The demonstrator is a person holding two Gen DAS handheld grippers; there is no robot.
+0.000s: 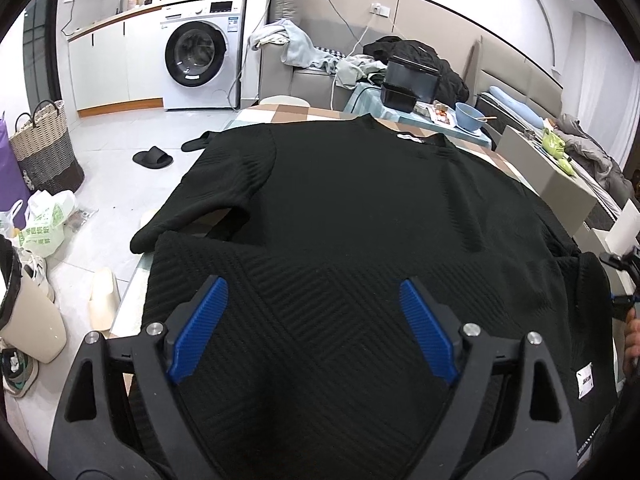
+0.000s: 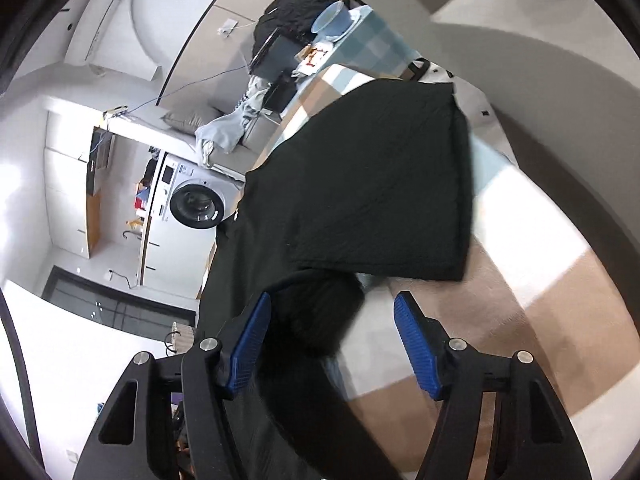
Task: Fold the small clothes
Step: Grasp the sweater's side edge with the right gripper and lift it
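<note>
A black ribbed sweater [image 1: 360, 208] lies spread front-down on the checked table [image 1: 280, 114], collar at the far end, one sleeve [image 1: 208, 200] folded in on the left. My left gripper [image 1: 314, 292] is open, with its blue pads wide apart over the near hem and no fabric pinched. In the rolled right wrist view the sweater [image 2: 380, 180] has a side folded over. My right gripper [image 2: 332, 308] is open. A rounded bunch of black fabric [image 2: 320, 312] sits between its fingers, against the left pad [image 2: 252, 336] and apart from the right pad.
At the table's far end stand black containers [image 1: 408, 80] and a blue bowl [image 1: 470, 114]. A sofa with heaped clothes [image 1: 296, 52] is behind it. On the floor at left are a washing machine [image 1: 200, 52], a woven basket [image 1: 46, 144], slippers [image 1: 152, 158] and bags [image 1: 44, 224].
</note>
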